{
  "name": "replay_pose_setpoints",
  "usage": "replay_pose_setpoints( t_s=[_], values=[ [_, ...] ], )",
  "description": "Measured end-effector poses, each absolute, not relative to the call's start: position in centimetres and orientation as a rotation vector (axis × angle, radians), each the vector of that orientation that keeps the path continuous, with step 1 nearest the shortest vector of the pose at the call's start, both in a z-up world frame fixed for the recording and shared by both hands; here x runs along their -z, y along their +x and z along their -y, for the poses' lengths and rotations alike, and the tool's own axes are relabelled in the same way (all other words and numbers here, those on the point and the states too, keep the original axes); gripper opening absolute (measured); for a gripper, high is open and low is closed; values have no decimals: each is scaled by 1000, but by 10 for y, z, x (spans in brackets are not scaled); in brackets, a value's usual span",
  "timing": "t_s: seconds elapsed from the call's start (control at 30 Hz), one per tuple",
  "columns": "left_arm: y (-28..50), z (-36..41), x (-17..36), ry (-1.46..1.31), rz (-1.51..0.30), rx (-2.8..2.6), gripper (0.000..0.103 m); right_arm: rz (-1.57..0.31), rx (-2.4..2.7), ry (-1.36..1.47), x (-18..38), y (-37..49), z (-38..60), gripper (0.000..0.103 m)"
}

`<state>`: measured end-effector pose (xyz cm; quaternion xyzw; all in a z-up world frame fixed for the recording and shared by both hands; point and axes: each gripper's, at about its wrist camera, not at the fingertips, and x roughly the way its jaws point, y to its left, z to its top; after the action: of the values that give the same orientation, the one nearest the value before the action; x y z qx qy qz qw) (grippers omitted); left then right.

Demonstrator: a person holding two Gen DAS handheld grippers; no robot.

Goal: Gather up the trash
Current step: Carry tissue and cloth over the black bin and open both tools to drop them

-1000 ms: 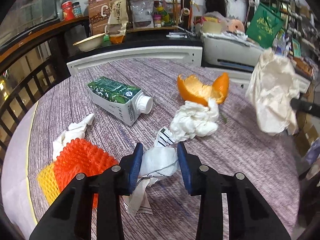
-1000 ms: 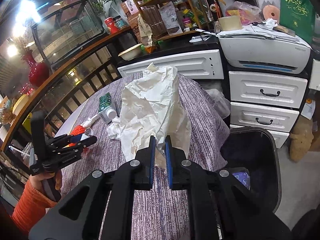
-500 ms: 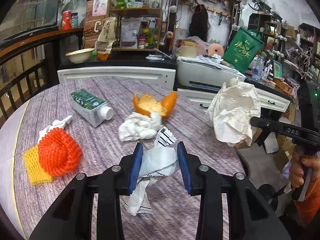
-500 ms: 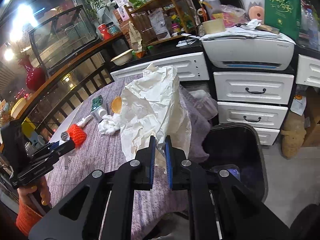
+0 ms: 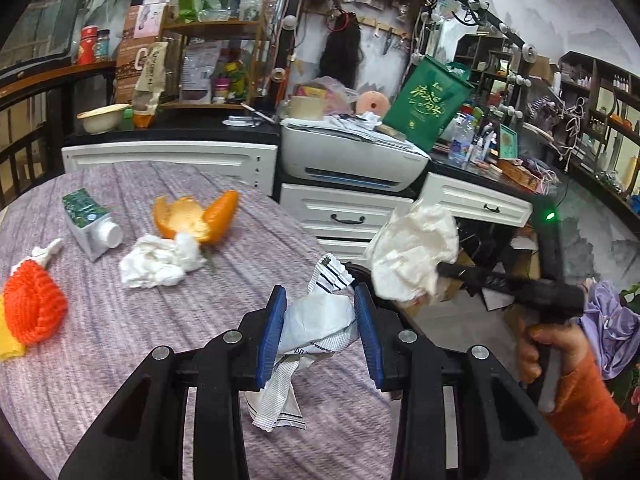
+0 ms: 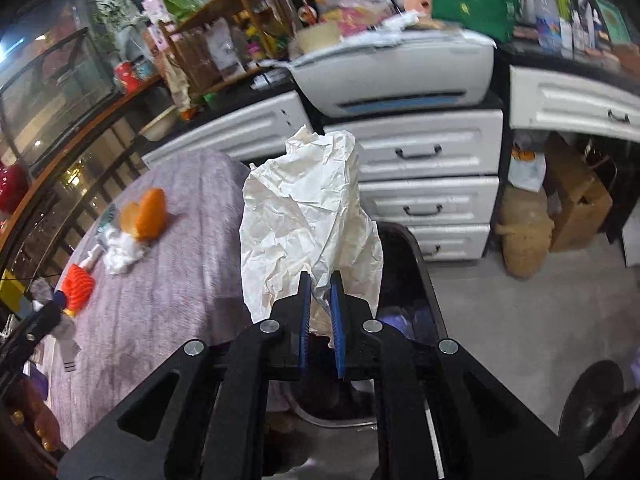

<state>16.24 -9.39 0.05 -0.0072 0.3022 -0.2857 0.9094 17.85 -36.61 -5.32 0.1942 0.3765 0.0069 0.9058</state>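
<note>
**Both claws loaded, trash in transit**

Left claw: blue pads clenched on a crumpled white wrapper, low centre of the left wrist frame. One striped end of the wrapper sticks up above the pads; another tail hangs below them. The wrapper is lifted clear of the counter, which carries a purple-grey cloth.

Right claw: pads nearly together, pinching the lower edge of a large crumpled sheet of cream paper. The sheet stands up from the pads through the centre of the right wrist frame. Behind and below it lies the dark rim of a black bin, right of the counter edge. In the left wrist view the same paper shows at centre right, held out on the black right claw by a hand in an orange sleeve.

Remaining on the counter, left half of the left wrist frame:
- white crumpled tissue, touching the orange peel just above it
- green-and-white carton with a white cap, lying on its side, left of the peel
- orange foam net at the far left edge, a yellow piece under it
- a small white scrap just above the net

Background: white drawers and a grey-white printer on top, upper centre of the right wrist frame.
</note>
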Motion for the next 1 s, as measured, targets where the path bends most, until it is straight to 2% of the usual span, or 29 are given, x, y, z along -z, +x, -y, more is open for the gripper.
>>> replay_pose_setpoints(
  t_s=[0.07, 0.13, 0.17, 0.2, 0.27, 0.57, 0.63, 0.7, 1.0],
  values=[
    [163, 102, 0, -20, -626, 602, 36, -821, 3, 414, 73, 184, 370, 11],
    [164, 110, 1, -22, -630, 612, 36, -855, 13, 419, 90, 187, 370, 19],
    [165, 115, 2, -19, -631, 616, 36, -877, 23, 424, 101, 190, 371, 29],
    [165, 118, 3, -18, -634, 618, 36, -884, 33, 431, 107, 189, 372, 44],
    [165, 126, 5, -19, -647, 632, 36, -890, 57, 450, 118, 189, 377, 51],
    [163, 175, 11, 11, -678, 717, 36, -839, 127, 514, 110, 171, 405, 51],
    [165, 190, 16, 15, -698, 739, 36, -814, 151, 515, 103, 164, 415, 52],
    [167, 202, 23, 22, -717, 753, 36, -793, 169, 513, 97, 157, 422, 56],
    [179, 255, 63, 104, -818, 756, 36, -738, 229, 539, 82, 132, 457, 56]
  ],
)
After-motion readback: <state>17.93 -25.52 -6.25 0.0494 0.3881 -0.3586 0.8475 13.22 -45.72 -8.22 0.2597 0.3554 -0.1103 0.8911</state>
